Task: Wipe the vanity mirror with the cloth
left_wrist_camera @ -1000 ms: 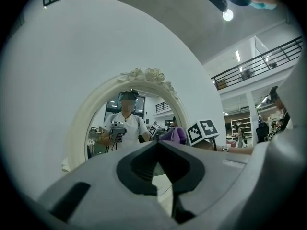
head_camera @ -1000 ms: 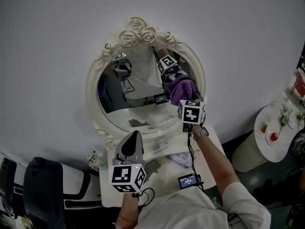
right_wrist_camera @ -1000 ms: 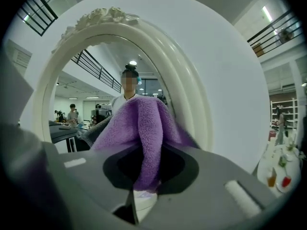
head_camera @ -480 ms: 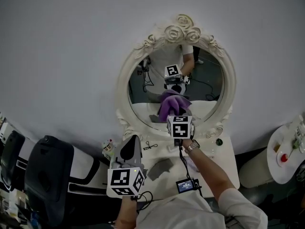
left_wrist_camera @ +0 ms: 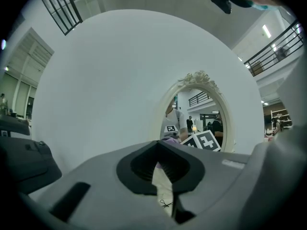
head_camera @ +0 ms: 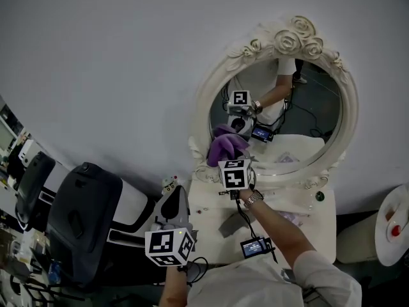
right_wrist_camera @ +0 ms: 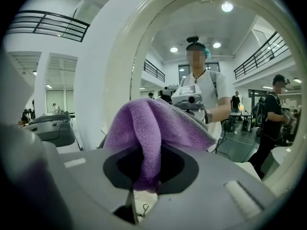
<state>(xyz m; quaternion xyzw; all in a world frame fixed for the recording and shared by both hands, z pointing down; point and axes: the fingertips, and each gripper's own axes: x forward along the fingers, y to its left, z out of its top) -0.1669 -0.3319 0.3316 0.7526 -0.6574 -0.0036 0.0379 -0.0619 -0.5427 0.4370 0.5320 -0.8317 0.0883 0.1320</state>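
The left gripper [head_camera: 179, 189] hangs low over the table [head_camera: 208, 226], jaws drawn together with nothing between them; only a thin sliver of tabletop shows through in its own view [left_wrist_camera: 164, 186]. It sits well back from the mirror [head_camera: 300, 107], which from there lies ahead and to the right [left_wrist_camera: 199, 111].

The right gripper [head_camera: 230, 157] is the nearer one by far. Its jaws are clamped on the cloth [head_camera: 225, 144] — a purple fold pinched in the middle and bunching out ahead of the tips [right_wrist_camera: 152, 123], gripper [right_wrist_camera: 147, 178] pointed straight at the mirror [right_wrist_camera: 240, 51]. The cloth seems pressed to the glass right in front of this gripper, meeting its own reflection at the lower left of the oval, just inside the frame.

So nearly all of the glass lies up and to the right of the cloth — the oval's long axis runs upward from the gripper, leaning a little right in the head view. I'd judge the next stroke has to carry the cloth that way, off the left rim and across the pane, with the left gripper playing no part.
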